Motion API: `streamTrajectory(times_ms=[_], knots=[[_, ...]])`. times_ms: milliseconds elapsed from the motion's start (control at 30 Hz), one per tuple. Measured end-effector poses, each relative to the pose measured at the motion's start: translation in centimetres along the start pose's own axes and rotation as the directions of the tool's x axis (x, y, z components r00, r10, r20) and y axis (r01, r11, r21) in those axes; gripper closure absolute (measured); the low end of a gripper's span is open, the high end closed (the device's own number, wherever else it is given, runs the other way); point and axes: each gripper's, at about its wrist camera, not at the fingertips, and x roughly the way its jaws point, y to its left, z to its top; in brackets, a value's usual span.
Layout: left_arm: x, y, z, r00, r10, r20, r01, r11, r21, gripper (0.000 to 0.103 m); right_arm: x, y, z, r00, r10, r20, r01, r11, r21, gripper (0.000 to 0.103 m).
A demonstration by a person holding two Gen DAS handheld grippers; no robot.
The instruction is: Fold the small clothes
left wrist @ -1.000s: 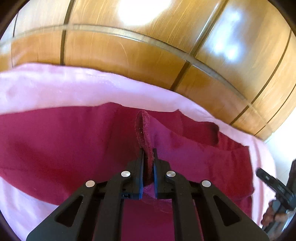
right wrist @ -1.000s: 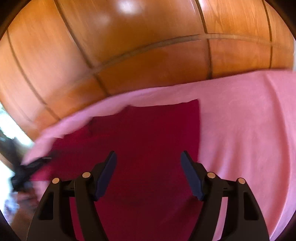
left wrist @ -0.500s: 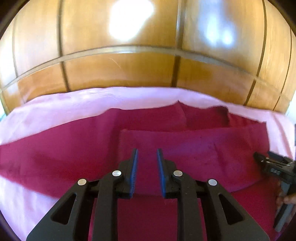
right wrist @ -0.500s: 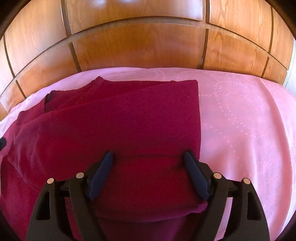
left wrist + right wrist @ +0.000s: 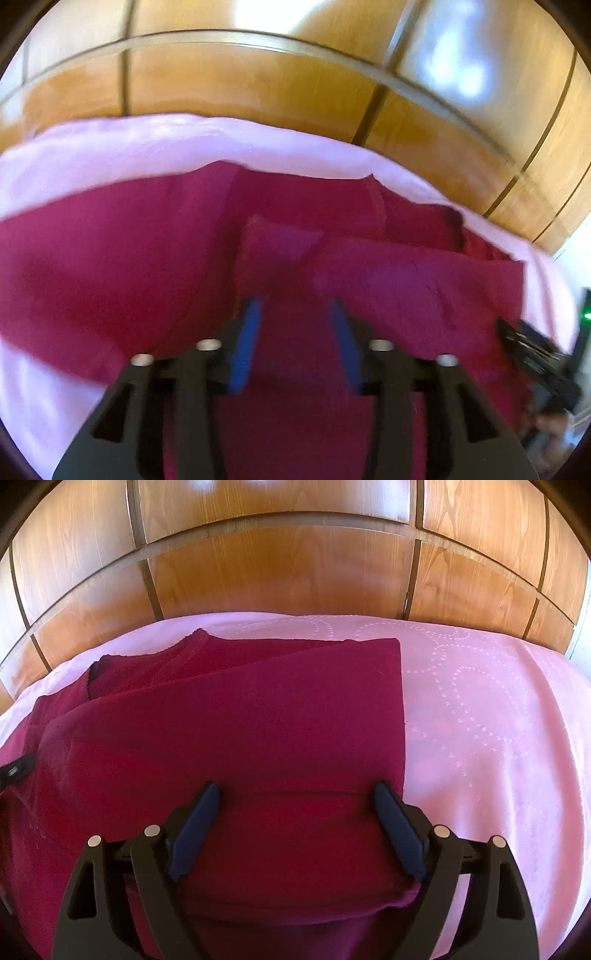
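Your dark red garment (image 5: 258,738) lies on the pink bedcover (image 5: 480,720), in front of the wooden panels (image 5: 277,572). It is soft cloth, folded over so one flat layer sits on top of another. Its right side makes a straight, neat edge. At the far left a ribbed edge and a loose flap stick out.

Your right gripper (image 5: 297,794) is over the near edge of the cloth. Its jaws are wide and opening, not pinching. Your left gripper (image 5: 295,310) has its jaws opening too, with a small raised fold (image 5: 277,240) just ahead.
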Motion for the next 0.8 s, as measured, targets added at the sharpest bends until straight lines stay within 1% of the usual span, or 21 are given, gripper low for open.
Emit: streamTrajectory(times_ms=[33,100,133,167,233,300,333,367,400,433,467,500,533,567,600,633,667,700,733,767,800], knots=[[-1.0,0.9,-0.4,1.000,0.005,0.003,-0.005,0.999,-0.033,0.058,0.0,0.1,0.0,1.000,0.000,0.000,0.000,1.000,0.001,0.017],[-4.1,4.7,-1.4,1.000,-0.006,0.025,0.009,0.990,-0.141,0.058,0.0,0.1,0.0,1.000,-0.003,0.000,0.003,1.000,-0.002,0.017],[-6.0,7.4,-1.9,0.999,0.007,0.044,0.003,0.978,-0.208,0.058,0.0,0.1,0.0,1.000,-0.004,0.000,0.004,1.000,-0.003,0.017],[-7.0,9.1,-2.1,0.998,0.026,0.056,-0.011,0.969,-0.245,0.058,-0.1,0.1,0.0,1.000,-0.004,0.000,0.004,1.000,-0.003,0.017],[-9.5,13.6,-2.9,0.994,0.080,0.077,-0.049,0.939,-0.339,0.058,0.0,0.1,0.0,1.000,-0.005,0.000,0.005,1.000,-0.004,0.017],[-12.0,18.8,-3.9,0.986,0.136,0.097,-0.078,0.891,-0.448,0.058,-0.1,0.2,0.0,1.000,-0.014,0.001,0.014,1.000,-0.008,0.016],[-13.3,21.7,-4.4,0.980,0.176,0.095,-0.103,0.850,-0.516,0.058,-0.1,0.3,0.0,1.000,-0.018,0.001,0.018,1.000,-0.010,0.016],[-14.0,23.5,-4.7,0.975,0.198,0.097,-0.112,0.822,-0.559,0.057,-0.1,0.3,0.0,1.000,-0.020,0.001,0.020,1.000,-0.011,0.016],[-15.2,25.9,-5.1,0.968,0.225,0.107,-0.114,0.782,-0.613,0.055,-0.1,0.3,0.0,1.000,-0.023,0.001,0.023,1.000,-0.012,0.016],[-15.7,27.1,-5.2,0.964,0.239,0.114,-0.113,0.761,-0.639,0.051,-0.1,0.4,0.0,1.000,-0.026,0.002,0.026,1.000,-0.014,0.016],[-16.3,29.0,-5.4,0.956,0.273,0.109,-0.127,0.718,-0.685,0.051,-0.1,0.4,0.0,1.000,-0.027,0.001,0.027,1.000,-0.014,0.016],[-16.7,30.3,-5.5,0.954,0.280,0.106,-0.124,0.691,-0.712,0.051,-0.1,0.4,0.0,1.000,-0.027,0.001,0.027,1.000,-0.014,0.016],[-16.8,31.5,-5.4,0.958,0.265,0.113,-0.101,0.675,-0.730,0.051,-0.1,0.4,0.0,1.000,-0.027,0.001,0.027,1.000,-0.014,0.016],[-16.9,32.7,-5.2,0.957,0.266,0.118,-0.090,0.655,-0.751,0.051,-0.1,0.4,0.1,1.000,-0.027,0.001,0.027,1.000,-0.015,0.016],[-17.0,33.2,-5.0,0.950,0.290,0.117,-0.101,0.640,-0.762,0.051,-0.1,0.4,0.1,1.000,-0.027,0.001,0.027,1.000,-0.015,0.015],[-17.1,33.8,-4.6,0.946,0.298,0.123,-0.103,0.640,-0.762,0.051,-0.1,0.4,0.1,1.000,-0.028,0.001,0.028,0.999,-0.016,0.015],[-16.6,34.5,-4.2,0.949,0.290,0.123,-0.099,0.644,-0.758,0.051,-0.1,0.4,0.1,1.000,-0.031,0.001,0.031,0.999,-0.018,0.015],[-16.1,35.3,-3.9,0.949,0.300,0.094,-0.119,0.621,-0.775,0.051,-0.1,0.5,0.1,0.999,-0.033,0.001,0.033,0.999,-0.019,0.015],[-15.8,35.7,-3.8,0.948,0.308,0.078,-0.131,0.604,-0.787,0.051,-0.1,0.5,0.0,0.999,-0.035,0.001,0.035,0.999,-0.020,0.015],[-15.3,36.3,-3.6,0.948,0.310,0.068,-0.136,0.590,-0.796,0.051,-0.1,0.5,0.0,0.999,-0.036,0.001,0.036,0.999,-0.020,0.015],[-14.8,36.4,-3.3,0.947,0.314,0.063,-0.142,0.587,-0.797,0.052,-0.1,0.5,0.1,0.999,-0.037,0.001,0.037,0.999,-0.021,0.015]])
